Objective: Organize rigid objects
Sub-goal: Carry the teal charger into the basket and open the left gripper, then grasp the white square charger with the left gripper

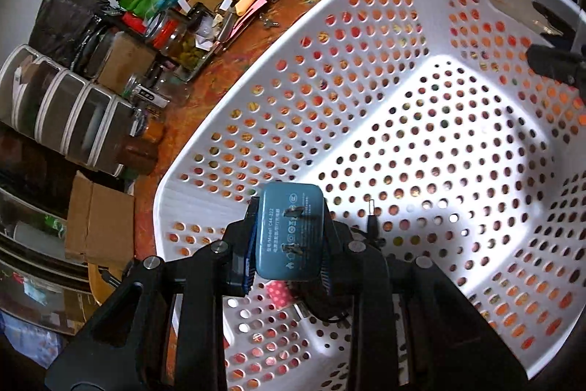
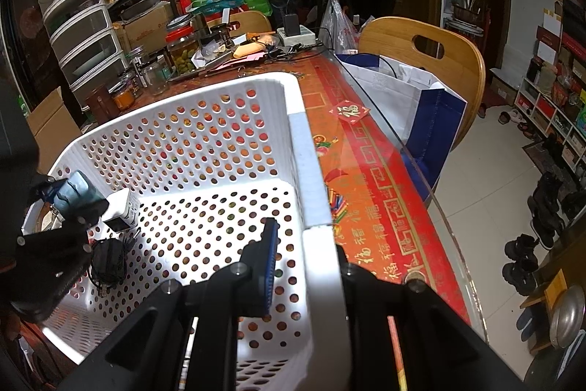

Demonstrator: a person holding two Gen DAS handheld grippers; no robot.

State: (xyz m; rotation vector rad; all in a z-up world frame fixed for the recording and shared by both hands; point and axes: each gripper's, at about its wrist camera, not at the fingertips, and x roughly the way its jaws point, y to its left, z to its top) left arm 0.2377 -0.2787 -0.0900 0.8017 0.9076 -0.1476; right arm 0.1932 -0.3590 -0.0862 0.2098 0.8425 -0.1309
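Observation:
A teal power adapter (image 1: 291, 231) with its two prongs facing the camera is clamped in my left gripper (image 1: 289, 215), which is shut on it above the near left corner of the white perforated basket (image 1: 329, 61). Its black cable plug (image 1: 371, 207) sticks up beside it. From the right wrist view, the same adapter (image 2: 75, 193) hangs at the basket's left side, over a white charger (image 2: 121, 211) and a coiled black cable (image 2: 108, 261) lying inside. My right gripper (image 2: 307, 259) is shut on the basket's right wall (image 2: 304, 171), one finger (image 2: 269, 259) inside.
The basket stands on a red patterned table (image 2: 370, 171) with a glass edge at the right. Jars (image 2: 181, 50), plastic drawers (image 2: 80, 35) and a cardboard box (image 1: 99, 222) crowd the far and left sides. A wooden chair (image 2: 439, 61) holds a white and blue bag (image 2: 410, 105).

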